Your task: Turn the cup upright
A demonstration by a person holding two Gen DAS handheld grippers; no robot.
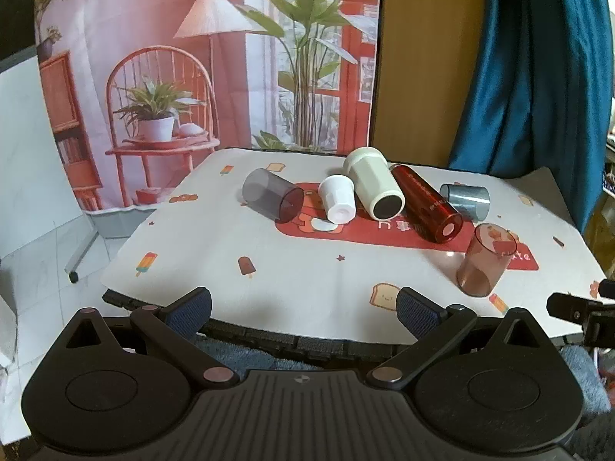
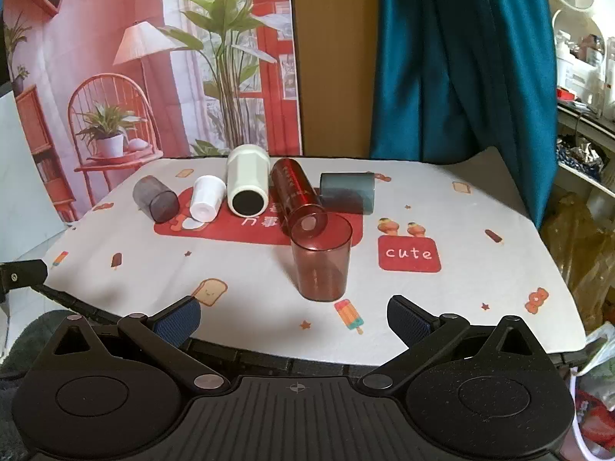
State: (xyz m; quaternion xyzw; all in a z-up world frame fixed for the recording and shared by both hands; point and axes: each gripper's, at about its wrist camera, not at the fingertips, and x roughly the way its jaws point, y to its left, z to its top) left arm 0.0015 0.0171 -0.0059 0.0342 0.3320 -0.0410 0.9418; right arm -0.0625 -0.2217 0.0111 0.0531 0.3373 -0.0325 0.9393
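A translucent brown-red cup [image 2: 322,259] stands upright on the table near the front; it also shows in the left wrist view [image 1: 485,259] at the right. Behind it several cups lie on their sides: a smoky grey cup [image 2: 155,198], a small white cup [image 2: 206,197], a cream cup [image 2: 246,185], a dark red tumbler [image 2: 298,196] and a grey-blue cup [image 2: 348,193]. My right gripper [image 2: 294,319] is open and empty, just in front of the upright cup. My left gripper [image 1: 303,309] is open and empty at the table's front edge.
The table [image 2: 480,292] has a white printed cloth with a red "cute" patch [image 2: 409,253]. A blue curtain [image 2: 453,57] hangs behind. A printed backdrop [image 1: 192,57] stands at the back left. Shelves with clutter [image 2: 580,57] are at the right.
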